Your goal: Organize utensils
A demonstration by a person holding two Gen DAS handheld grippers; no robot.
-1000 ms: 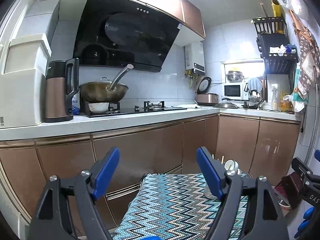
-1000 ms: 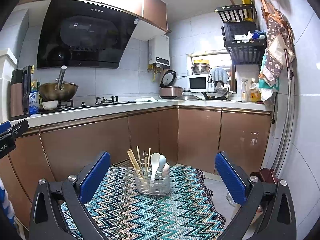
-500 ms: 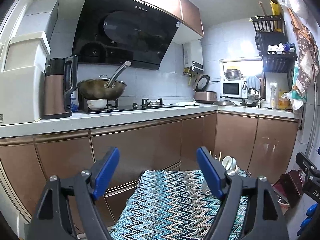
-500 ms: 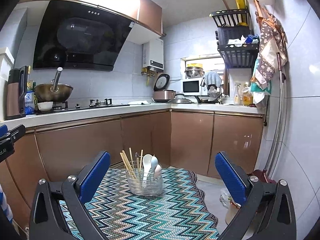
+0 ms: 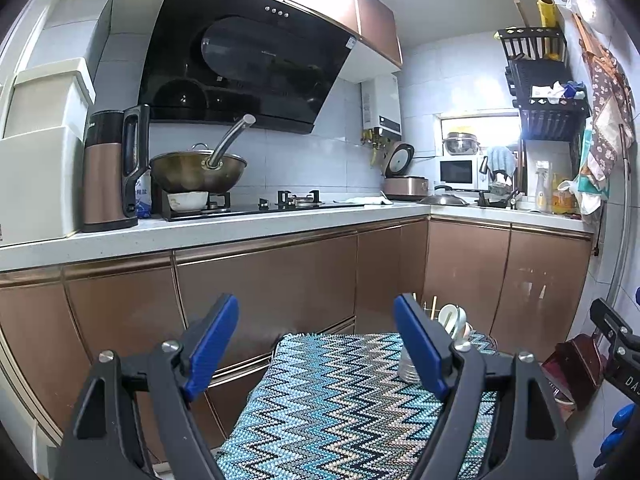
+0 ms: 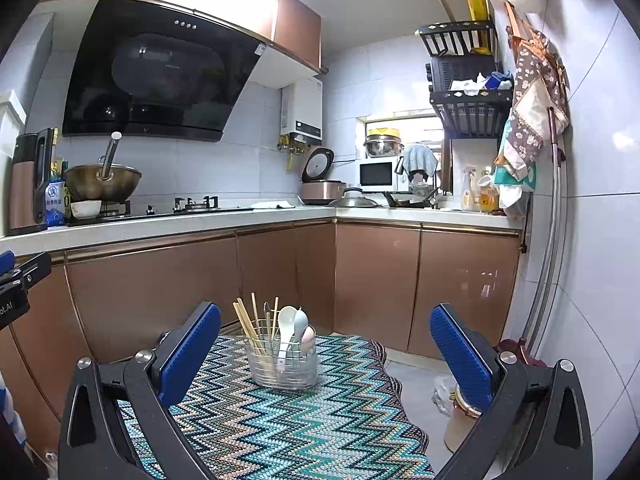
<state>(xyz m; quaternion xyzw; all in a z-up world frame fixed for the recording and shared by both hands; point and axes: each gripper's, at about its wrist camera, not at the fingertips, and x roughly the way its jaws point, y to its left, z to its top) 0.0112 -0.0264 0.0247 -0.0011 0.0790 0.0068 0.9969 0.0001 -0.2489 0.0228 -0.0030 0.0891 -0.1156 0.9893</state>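
Observation:
A wire utensil holder stands near the far end of a zigzag-patterned cloth. Wooden chopsticks and pale ceramic spoons stick up out of it. My right gripper is open, empty, and held back from the holder, which shows between its blue pads. In the left wrist view the holder is mostly hidden behind the right finger, with spoon tops showing. My left gripper is open and empty over the cloth.
Copper-coloured cabinets run in an L behind the cloth, under a white counter. A wok, kettle and stove sit on it. A brown stool and bag lie on the floor at the right.
Both views have shifted a little: the holder sits slightly further left and farther off in the right wrist view. Both grippers stay open and empty.

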